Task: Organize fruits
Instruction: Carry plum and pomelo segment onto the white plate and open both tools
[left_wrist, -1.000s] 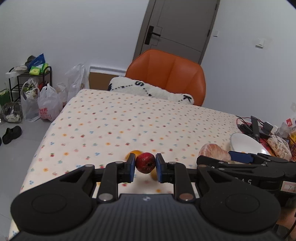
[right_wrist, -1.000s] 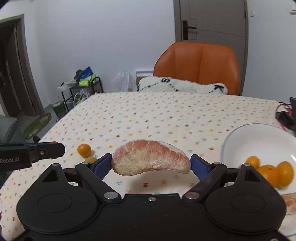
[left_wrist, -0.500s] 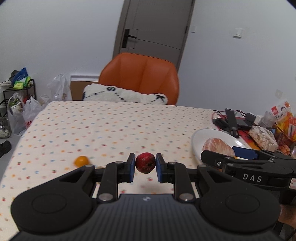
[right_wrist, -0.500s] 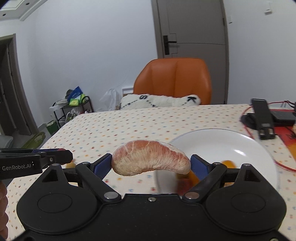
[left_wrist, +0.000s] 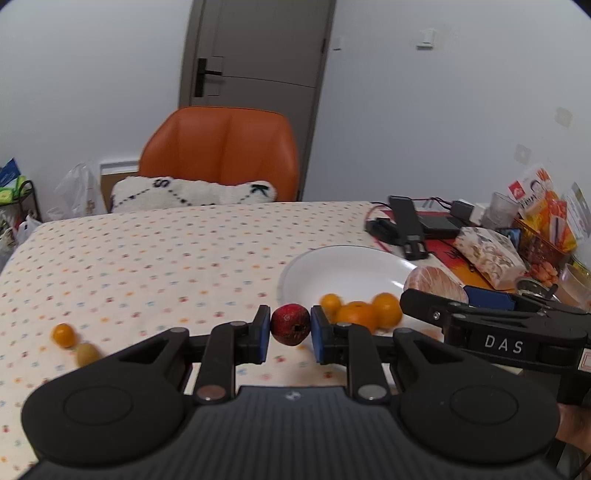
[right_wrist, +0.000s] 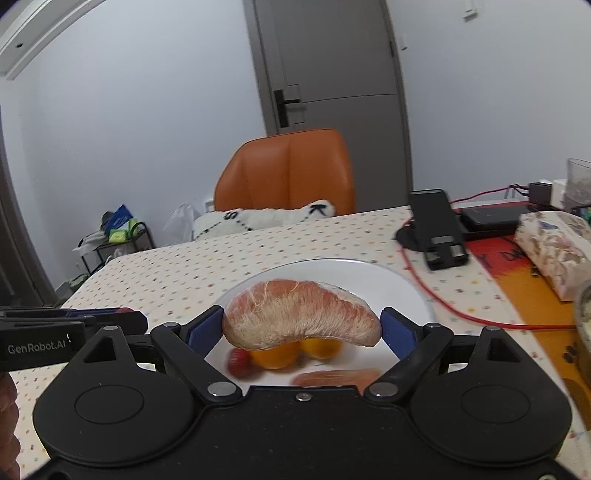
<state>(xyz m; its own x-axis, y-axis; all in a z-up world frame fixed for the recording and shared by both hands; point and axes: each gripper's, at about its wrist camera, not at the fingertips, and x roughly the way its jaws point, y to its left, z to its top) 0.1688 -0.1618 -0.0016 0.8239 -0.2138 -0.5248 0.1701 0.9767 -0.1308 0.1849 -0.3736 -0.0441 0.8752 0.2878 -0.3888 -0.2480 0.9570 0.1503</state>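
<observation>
My left gripper (left_wrist: 290, 325) is clamped on a small dark-red round fruit (left_wrist: 290, 324), held just short of the round white ceramic plate (left_wrist: 343, 266), which sits at about 1 o'clock from it. My right gripper (right_wrist: 302, 323) is squeezing a big peeled pink pomelo segment (right_wrist: 301, 314) by its ends, hanging right over that same plate.

On the plate already: a cluster of small orange citrus fruits (left_wrist: 360, 310), another pink pomelo slice (right_wrist: 338, 377) lying flat, and what looks like a red fruit, too blurry to call.

Still out on the dotted-cloth desk (left_wrist: 147, 258), around 9 o'clock from the left gripper: one small orange kumquat-like fruit (left_wrist: 63, 335) and a yellow-green oval fruit (left_wrist: 88, 353) just beside it. So I'd say well over halfway; two drops, then those two stragglers.
</observation>
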